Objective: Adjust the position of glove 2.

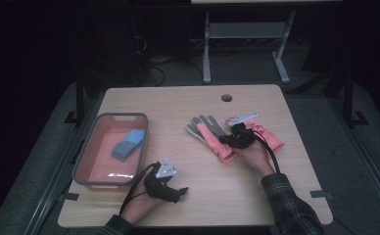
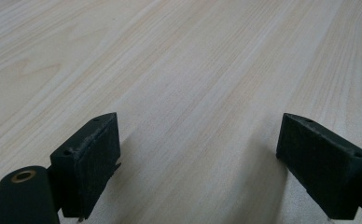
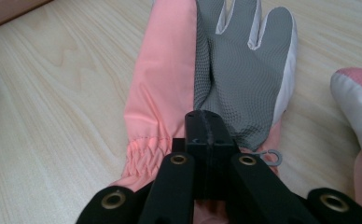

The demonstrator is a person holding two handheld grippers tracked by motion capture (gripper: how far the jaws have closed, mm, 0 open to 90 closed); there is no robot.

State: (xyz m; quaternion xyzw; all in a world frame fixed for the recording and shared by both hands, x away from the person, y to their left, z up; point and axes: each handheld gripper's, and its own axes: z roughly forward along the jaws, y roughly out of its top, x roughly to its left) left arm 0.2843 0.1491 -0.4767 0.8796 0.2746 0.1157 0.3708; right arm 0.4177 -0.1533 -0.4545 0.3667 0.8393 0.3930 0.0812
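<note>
Two pink-and-grey gloves lie right of the table's middle. The nearer glove (image 1: 208,131) lies palm up, its grey palm (image 3: 240,79) facing me and its fingers pointing away. My right gripper (image 1: 230,139) (image 3: 207,123) is pressed onto its wrist end, jaws shut together with the glove's fabric at their tips. The second glove (image 1: 270,138) (image 3: 356,107) lies just to the right. My left gripper (image 1: 180,191) (image 2: 200,163) rests open near the front edge, with bare wood between its pads.
A pink bin with a grey rim (image 1: 87,156) stands at the table's left and holds a folded blue cloth (image 1: 128,143). A cable hole (image 1: 226,97) sits near the far edge. A small grey hook (image 3: 273,157) hangs from the glove's cuff.
</note>
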